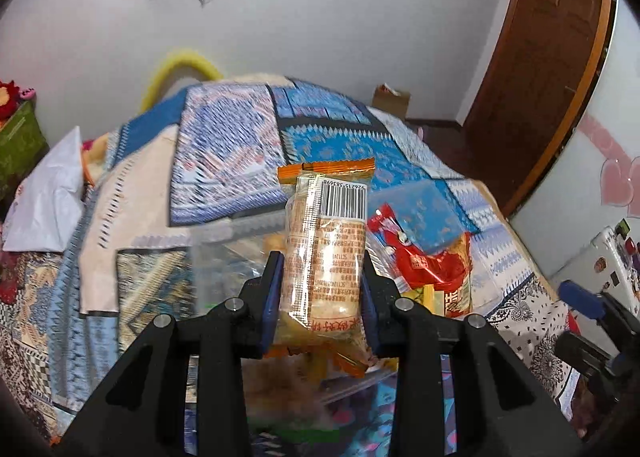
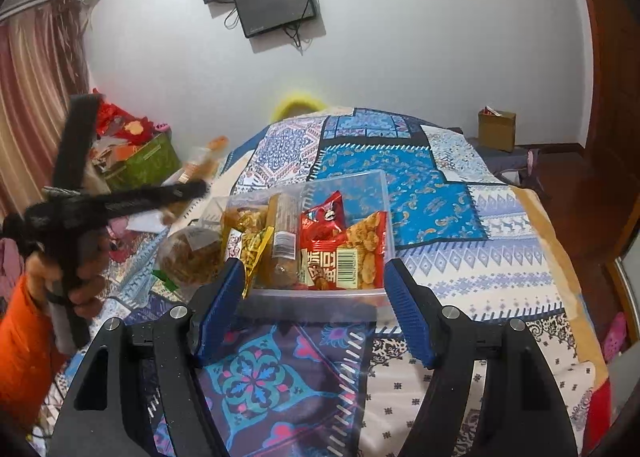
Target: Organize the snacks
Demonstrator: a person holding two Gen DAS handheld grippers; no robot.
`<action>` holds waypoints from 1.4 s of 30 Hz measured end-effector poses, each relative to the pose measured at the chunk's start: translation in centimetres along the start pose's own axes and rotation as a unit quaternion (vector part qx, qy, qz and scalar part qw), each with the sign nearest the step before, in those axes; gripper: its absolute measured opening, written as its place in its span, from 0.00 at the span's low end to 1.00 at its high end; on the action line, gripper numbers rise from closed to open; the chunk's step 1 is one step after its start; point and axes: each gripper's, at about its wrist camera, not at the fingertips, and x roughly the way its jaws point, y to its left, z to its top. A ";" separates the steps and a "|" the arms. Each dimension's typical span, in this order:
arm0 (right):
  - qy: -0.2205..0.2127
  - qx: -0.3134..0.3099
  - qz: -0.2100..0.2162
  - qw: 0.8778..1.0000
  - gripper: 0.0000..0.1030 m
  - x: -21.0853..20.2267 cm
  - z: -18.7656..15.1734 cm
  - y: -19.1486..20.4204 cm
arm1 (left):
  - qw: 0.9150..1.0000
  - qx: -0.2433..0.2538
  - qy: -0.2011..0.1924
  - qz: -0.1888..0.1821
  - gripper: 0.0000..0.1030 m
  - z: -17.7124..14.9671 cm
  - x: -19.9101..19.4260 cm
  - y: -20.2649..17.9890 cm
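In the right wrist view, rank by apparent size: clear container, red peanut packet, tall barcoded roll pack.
1. clear container
2. red peanut packet
3. tall barcoded roll pack, looks smallest, though its base is partly hidden.

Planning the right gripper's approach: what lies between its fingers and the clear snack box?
Only bare patterned bedspread, per the right wrist view. The right gripper is open, its fingertips flanking the clear snack box.

A patchwork blue bedspread (image 2: 400, 177) is covering my bed, a dark screen (image 2: 276, 3) is hanging on the white wall, and a cardboard box (image 2: 497, 129) is sitting by the wooden door (image 1: 540, 69).
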 end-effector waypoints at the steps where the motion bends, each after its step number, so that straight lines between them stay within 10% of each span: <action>1: -0.001 0.001 0.001 1.000 0.67 -0.1 0.0 -0.1 | 1.000 0.001 0.008 0.002 0.34 -0.1 0.7 -0.4; 7: -0.007 -0.001 0.001 1.000 0.67 -1.1 0.1 -0.3 | 0.999 0.028 -0.024 0.011 0.61 -0.8 -1.4 -1.9; 26: -0.116 -0.059 0.014 0.991 0.67 -11.2 2.9 6.2 | 0.970 0.005 -0.236 0.058 0.67 -6.5 -23.3 -3.9; 32: -0.147 -0.079 0.012 0.986 0.80 -13.6 2.9 8.4 | 0.960 0.000 -0.272 0.073 0.98 -8.7 -26.5 -4.7; 42: -0.166 -0.083 0.007 0.983 1.00 -14.5 2.2 9.3 | 0.958 0.000 -0.279 0.062 0.98 -10.3 -27.7 -5.7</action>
